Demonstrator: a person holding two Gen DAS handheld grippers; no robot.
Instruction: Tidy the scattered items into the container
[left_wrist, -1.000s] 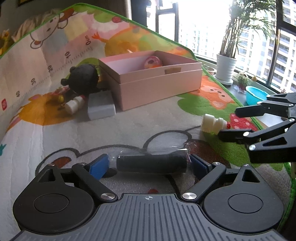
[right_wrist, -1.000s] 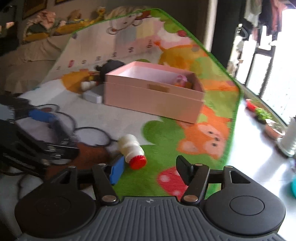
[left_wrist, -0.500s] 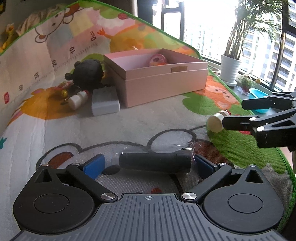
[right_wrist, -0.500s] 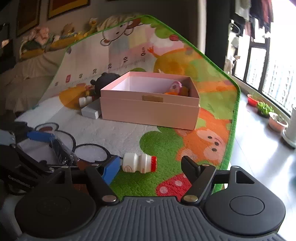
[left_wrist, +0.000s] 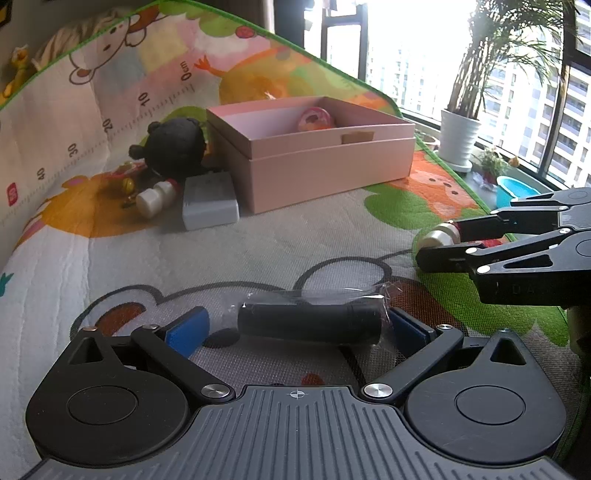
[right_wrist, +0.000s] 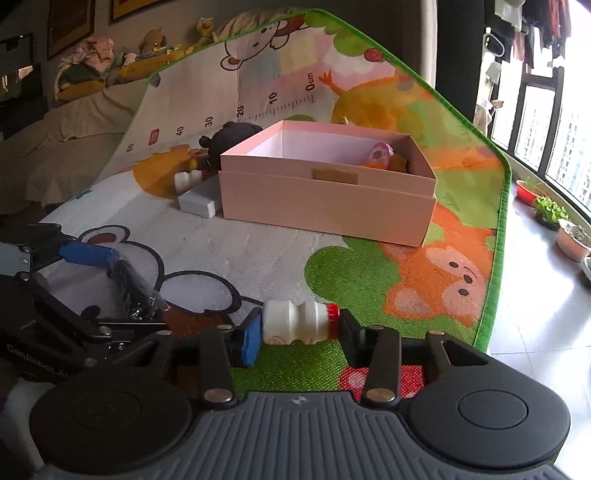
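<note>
A black roll in clear wrap (left_wrist: 310, 321) lies on the play mat between the blue pads of my left gripper (left_wrist: 295, 328). The jaws are open, with a gap at the roll's left end. My right gripper (right_wrist: 301, 336) is shut end to end on a small white bottle with a red cap (right_wrist: 295, 323). It also shows in the left wrist view, at the right (left_wrist: 439, 242). The open pink box (left_wrist: 332, 166) (right_wrist: 325, 199) stands farther back and holds a pink toy (left_wrist: 316, 120). My left gripper (right_wrist: 114, 284) shows at the left of the right wrist view.
Left of the box lie a black plush (left_wrist: 177, 147), a second white bottle (left_wrist: 153, 197), a grey-white block (left_wrist: 210, 203) and a small red-yellow toy (left_wrist: 123, 177). The mat curls up behind them. Bare floor (right_wrist: 535, 314), plant pots (right_wrist: 572, 240) and a blue bowl (left_wrist: 515, 188) lie beyond its right edge.
My right gripper moved onto the white bottle and shut on its two ends. The left gripper stayed open around the black roll and tilted up slightly.
</note>
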